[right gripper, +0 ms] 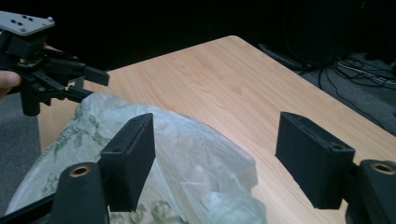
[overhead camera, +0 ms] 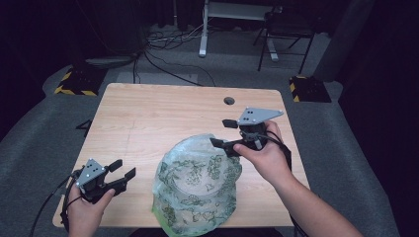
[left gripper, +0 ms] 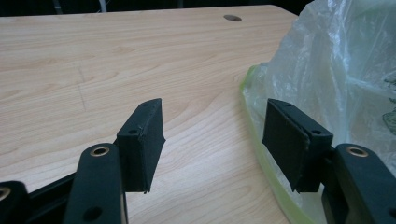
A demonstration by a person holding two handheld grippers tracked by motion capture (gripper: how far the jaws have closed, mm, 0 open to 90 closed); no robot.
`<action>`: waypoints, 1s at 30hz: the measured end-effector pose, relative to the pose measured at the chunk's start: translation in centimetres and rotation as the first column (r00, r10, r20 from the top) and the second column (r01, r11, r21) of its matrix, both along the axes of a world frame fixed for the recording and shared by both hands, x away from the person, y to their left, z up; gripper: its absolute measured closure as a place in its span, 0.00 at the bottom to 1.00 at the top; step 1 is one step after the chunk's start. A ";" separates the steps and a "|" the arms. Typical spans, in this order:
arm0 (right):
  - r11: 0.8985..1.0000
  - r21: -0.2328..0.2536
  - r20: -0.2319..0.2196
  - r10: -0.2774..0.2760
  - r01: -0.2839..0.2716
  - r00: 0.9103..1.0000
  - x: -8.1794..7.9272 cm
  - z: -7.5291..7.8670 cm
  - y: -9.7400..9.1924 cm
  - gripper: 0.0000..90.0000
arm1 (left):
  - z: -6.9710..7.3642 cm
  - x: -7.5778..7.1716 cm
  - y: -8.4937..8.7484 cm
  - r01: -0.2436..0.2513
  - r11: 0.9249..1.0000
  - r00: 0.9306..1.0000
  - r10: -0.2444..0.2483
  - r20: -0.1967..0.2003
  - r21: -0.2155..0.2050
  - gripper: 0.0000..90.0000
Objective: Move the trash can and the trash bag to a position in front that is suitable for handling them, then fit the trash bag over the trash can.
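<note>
A patterned plate wrapped in a thin clear plastic bag (overhead camera: pixel 197 182) lies at the table's near middle; the bag shows a green edge (left gripper: pixel 261 154) and crinkled film (right gripper: pixel 196 154). My left gripper (overhead camera: pixel 122 173) hovers open at the near left, just left of the bag, nothing between its jaws (left gripper: pixel 212 140). My right gripper (overhead camera: pixel 223 132) stands open over the bag's far right rim, jaws apart and holding nothing (right gripper: pixel 215 158). The left gripper (right gripper: pixel 91 81) appears across the bag in the right gripper view.
The wooden table (overhead camera: pixel 163 113) has a cable hole (overhead camera: pixel 229 100) near its far edge. Beyond it are grey carpet, loose cables (overhead camera: pixel 168 39), a white desk leg (overhead camera: pixel 203 29) and a black chair (overhead camera: pixel 286 34).
</note>
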State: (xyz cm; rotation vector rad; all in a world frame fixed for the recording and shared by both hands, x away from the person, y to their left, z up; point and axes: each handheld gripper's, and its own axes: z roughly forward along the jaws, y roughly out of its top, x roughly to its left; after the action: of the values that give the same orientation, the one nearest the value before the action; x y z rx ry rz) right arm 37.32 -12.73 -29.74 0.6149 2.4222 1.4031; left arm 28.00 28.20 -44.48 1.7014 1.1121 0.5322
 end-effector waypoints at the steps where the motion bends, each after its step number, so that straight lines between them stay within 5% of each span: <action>1: 1.000 -0.005 -0.004 0.006 -0.006 1.000 0.0 0.0 0.3 0.32 | 0.0 0.1 0.0 -0.001 1.000 1.000 0.001 0.001 0.003 0.43; 16: 0.995 -0.094 -0.039 0.042 -0.045 0.998 -0.4 0.0 4.1 0.32 | 0.0 0.4 0.7 -0.021 1.000 1.000 0.021 0.007 -0.007 0.43; 27: 0.962 -0.270 -0.148 0.004 -0.044 0.989 -0.5 0.2 6.1 0.36 | 0.1 0.4 0.7 -0.015 1.000 1.000 0.015 0.003 -0.016 0.43; 30: 0.957 -0.285 -0.170 -0.002 -0.047 0.986 -0.6 0.5 6.5 0.38 | 0.1 0.4 0.6 -0.013 1.000 1.000 0.013 0.002 -0.018 0.43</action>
State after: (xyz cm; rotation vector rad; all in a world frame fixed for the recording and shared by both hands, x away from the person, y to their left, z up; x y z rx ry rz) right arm 36.72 -6.23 -29.24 0.6572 2.7043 1.0105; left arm 28.37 28.82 -44.40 1.6785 1.1244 0.5301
